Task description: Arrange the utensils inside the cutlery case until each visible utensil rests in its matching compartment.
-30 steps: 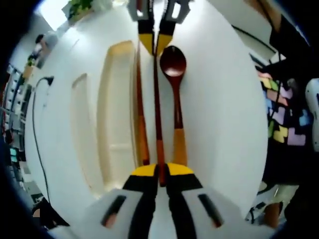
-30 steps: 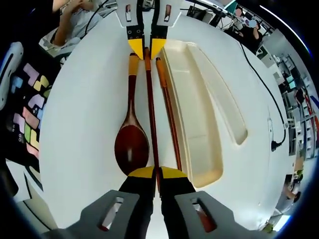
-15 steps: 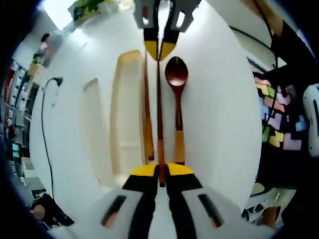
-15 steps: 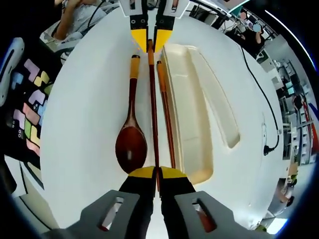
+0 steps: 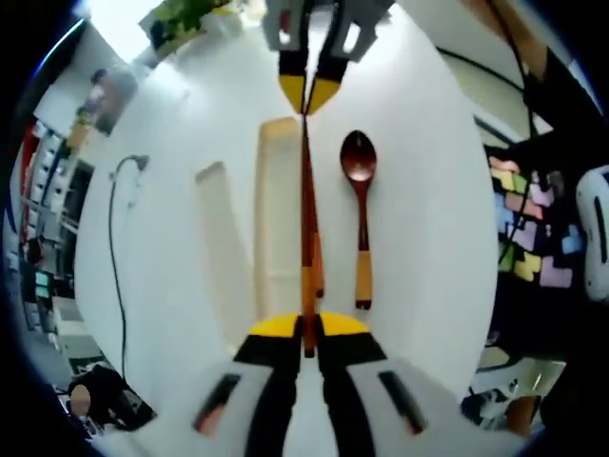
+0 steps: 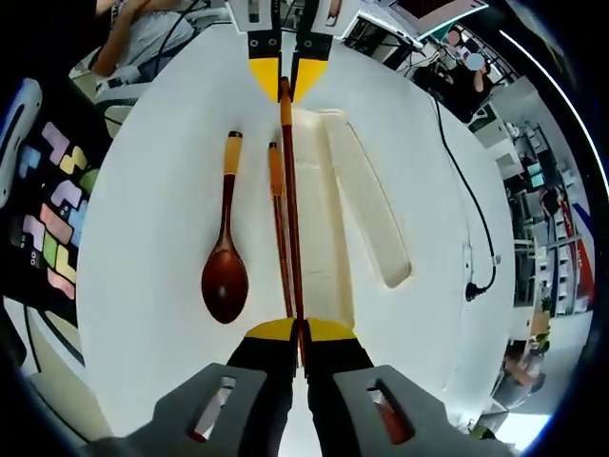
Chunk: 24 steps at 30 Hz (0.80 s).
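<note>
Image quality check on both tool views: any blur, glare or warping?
Left gripper view: soft, slightly blurred; window glare blown out top left; round white table bulges from fisheye. Right gripper view: sharper, dark red wooden spoon shows a small highlight; the beige cutlery case curves with the same distortion.

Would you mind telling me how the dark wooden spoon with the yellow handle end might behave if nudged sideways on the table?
The dark wooden spoon looks rigid, so it should move as one piece. Its rounded bowl may let it pivot or rock. The white table looks smooth, so it would probably slide easily.
</note>
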Available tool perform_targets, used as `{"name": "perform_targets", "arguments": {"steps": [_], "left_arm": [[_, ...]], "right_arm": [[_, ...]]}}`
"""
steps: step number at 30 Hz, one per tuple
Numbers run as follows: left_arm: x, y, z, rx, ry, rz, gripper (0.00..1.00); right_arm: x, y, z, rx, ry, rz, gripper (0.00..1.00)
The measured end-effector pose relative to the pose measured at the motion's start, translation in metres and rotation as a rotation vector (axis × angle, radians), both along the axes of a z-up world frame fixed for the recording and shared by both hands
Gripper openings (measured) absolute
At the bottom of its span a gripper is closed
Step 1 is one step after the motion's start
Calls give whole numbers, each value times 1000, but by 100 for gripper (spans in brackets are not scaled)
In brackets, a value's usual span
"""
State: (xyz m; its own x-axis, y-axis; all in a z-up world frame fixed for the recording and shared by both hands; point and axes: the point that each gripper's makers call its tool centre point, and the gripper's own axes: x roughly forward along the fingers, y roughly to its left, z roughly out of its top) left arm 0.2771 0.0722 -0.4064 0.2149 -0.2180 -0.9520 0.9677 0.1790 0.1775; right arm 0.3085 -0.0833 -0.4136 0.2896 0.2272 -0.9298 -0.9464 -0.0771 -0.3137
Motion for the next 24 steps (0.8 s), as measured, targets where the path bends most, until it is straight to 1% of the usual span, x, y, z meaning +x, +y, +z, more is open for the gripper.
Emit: {"name": "perform_targets", "arguments": {"steps": [6,9,14,17,19,24], "left_arm": [[11,4,-5,-13,-1,19,6],[18,5,-8,-16,-6,25,6],[26,5,-17,-22,5,35,6],[29,5,-21,-28,14,38,6],[29,4,-23,-32,20,38,6],[33,6,-30,-15,25,40,6]], "right_arm": [[13,5,0,7,-20,-12,0],[19,5,-5,4,-19,-22,0],[29,6,-11,10,-17,-42,0],[31,5,-18,11,7,-54,1],[33,5,-22,8,10,-59,1],[35,7,-29,13,29,-78,1]]}}
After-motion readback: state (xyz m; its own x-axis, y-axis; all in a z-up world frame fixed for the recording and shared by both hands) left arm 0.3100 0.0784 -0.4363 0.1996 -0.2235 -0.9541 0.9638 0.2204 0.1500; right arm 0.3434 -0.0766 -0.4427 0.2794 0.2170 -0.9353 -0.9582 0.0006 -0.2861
